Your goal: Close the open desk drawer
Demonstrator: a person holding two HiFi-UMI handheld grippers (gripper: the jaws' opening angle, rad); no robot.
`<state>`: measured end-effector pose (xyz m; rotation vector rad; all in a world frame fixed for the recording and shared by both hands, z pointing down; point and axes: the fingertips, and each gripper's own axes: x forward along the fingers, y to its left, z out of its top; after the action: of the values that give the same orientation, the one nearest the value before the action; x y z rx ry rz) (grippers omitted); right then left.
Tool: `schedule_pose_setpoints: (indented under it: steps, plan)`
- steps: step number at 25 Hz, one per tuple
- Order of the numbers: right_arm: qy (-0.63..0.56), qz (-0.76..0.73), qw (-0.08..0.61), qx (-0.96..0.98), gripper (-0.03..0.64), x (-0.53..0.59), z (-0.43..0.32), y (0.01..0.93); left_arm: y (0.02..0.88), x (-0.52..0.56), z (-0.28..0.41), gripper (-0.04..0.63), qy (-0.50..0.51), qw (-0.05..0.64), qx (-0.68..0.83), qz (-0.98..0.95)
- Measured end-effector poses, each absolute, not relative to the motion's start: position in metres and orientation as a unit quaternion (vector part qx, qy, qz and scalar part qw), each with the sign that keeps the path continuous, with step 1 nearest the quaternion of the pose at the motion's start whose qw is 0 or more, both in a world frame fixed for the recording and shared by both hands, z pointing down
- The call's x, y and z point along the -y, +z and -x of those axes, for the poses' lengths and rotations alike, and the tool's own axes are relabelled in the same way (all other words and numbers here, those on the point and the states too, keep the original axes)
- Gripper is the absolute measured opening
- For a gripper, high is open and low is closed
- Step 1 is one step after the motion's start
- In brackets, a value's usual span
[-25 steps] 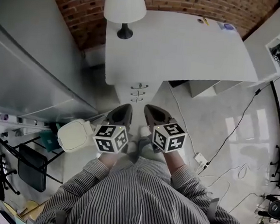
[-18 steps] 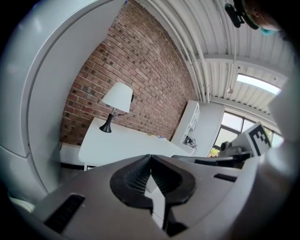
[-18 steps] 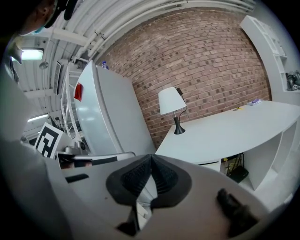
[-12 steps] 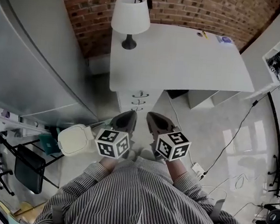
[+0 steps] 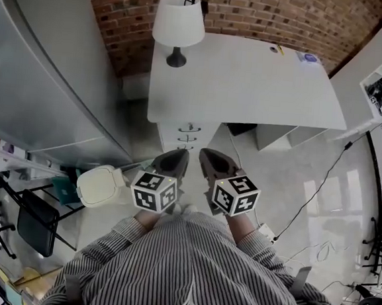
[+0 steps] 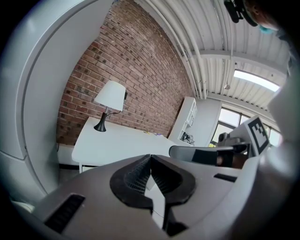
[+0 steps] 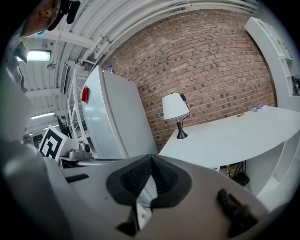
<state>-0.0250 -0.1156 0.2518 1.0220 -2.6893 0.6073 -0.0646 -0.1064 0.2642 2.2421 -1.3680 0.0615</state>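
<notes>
Head view, left tongs (image 5: 177, 155) and right tongs (image 5: 207, 155) closed, empty, near desk drawers (image 5: 188, 135).

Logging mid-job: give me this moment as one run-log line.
left gripper: shut, empty | right gripper: shut, empty | drawers: ahead, no contact | desk: lamp on top

Drawer stack (image 5: 188, 136) too small to tell which is open, desk-corner items (image 5: 310, 57) unidentifiable

brick wall (image 5: 257, 8) | pale floor (image 5: 296, 171) (glossy) | white lamp (image 5: 179, 21) | black chair (image 5: 38, 225)
</notes>
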Motion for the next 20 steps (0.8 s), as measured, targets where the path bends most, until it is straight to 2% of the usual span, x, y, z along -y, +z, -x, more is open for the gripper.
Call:
schedule_pose_setpoints:
  steps: [12, 20]
  plan:
    - [0.199, -0.331, 0.104, 0.917, 0.017, 0.112, 0.014, 0.248, 0.256, 0.112, 0.056, 0.012, 0.022, 0.249, 0.511, -0.823]
    - [0.188, -0.345, 0.073, 0.917, 0.015, 0.121, 0.000, 0.238, 0.261, 0.117, 0.047, 0.012, 0.038, 0.243, 0.511, -0.823]
